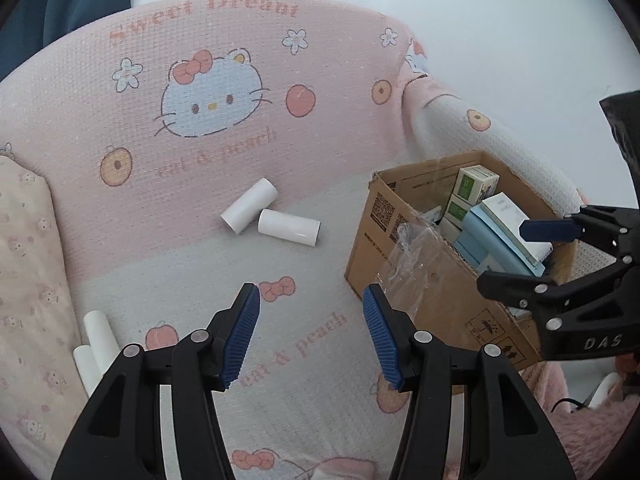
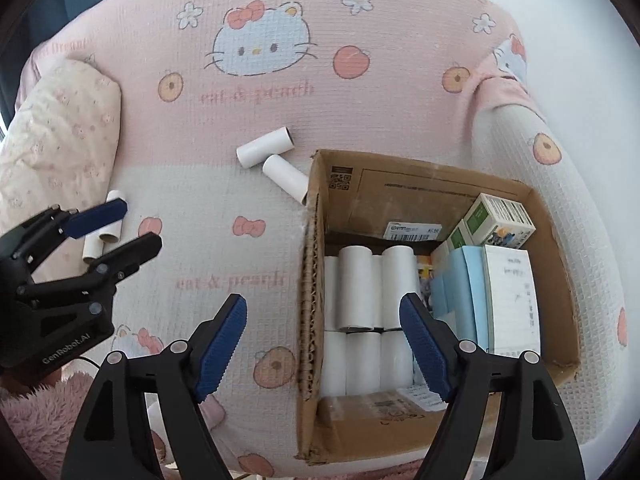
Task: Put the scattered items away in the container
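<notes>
The left claw point(image 1: 311, 332) is wide open and holds nothing. The right claw point(image 2: 323, 346) is wide open too, empty, up over the box point(image 2: 310, 280). The box sits on the pink sofa point(image 2: 224, 200) and already has many white rolls point(image 2: 360, 280) in neat rows, next to some small packs. Four rolls are not in yet. Two rolls point(image 1: 269, 212) lie touching each other near the back of the seat, just beside the box corner. Two more point(image 2: 105, 236) lie by the pillow point(image 2: 60, 128), close to the left claw. I think the left claw should take one roll next. Go down slowly, pinch it across its round middle, not the ends, and squeeze softly so it does not squash.
</notes>
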`<act>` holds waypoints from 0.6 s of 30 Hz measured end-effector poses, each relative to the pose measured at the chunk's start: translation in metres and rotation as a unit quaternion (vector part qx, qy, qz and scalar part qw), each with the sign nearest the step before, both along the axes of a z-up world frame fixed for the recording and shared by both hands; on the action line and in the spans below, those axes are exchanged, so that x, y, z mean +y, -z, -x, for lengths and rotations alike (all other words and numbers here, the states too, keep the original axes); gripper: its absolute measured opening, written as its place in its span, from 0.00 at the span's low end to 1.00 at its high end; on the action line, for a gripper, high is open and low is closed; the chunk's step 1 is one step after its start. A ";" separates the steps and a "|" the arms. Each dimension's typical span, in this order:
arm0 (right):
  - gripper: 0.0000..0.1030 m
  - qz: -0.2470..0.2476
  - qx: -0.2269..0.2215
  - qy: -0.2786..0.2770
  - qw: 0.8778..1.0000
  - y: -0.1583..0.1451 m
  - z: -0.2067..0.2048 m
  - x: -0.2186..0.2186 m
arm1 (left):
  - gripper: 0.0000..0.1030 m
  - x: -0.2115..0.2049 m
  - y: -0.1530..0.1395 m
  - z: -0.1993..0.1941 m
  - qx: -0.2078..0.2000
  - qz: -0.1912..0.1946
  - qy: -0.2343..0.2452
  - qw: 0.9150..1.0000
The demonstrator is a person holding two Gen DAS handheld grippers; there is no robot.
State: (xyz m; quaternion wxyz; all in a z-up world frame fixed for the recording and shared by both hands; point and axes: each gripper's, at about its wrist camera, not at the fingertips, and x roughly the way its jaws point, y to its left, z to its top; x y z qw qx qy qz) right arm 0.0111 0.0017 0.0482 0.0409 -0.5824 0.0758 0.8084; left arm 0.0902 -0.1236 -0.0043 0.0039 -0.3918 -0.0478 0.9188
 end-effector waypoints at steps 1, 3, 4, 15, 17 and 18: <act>0.75 -0.001 -0.002 0.003 1.000 -0.001 -0.001 -0.001 | 0.64 0.000 -0.003 -0.002 0.003 -0.001 0.005 1.000; 0.75 -0.006 -0.005 0.014 1.000 -0.004 -0.003 -0.003 | 0.66 0.001 -0.008 -0.006 0.011 -0.004 0.019 1.000; 0.75 -0.010 -0.007 0.021 1.000 -0.005 -0.005 -0.003 | 0.68 0.003 -0.011 -0.006 0.013 -0.005 0.026 1.000; 0.88 -0.073 -0.017 0.081 0.994 -0.024 -0.040 0.013 | 0.76 0.049 -0.027 -0.001 0.029 -0.013 0.106 0.994; 0.88 -0.073 -0.018 0.096 0.993 -0.025 -0.048 0.020 | 0.76 0.060 -0.028 -0.001 0.031 -0.006 0.121 0.992; 0.88 -0.071 -0.020 0.103 0.992 -0.025 -0.052 0.024 | 0.76 0.065 -0.028 0.000 0.031 -0.005 0.129 0.991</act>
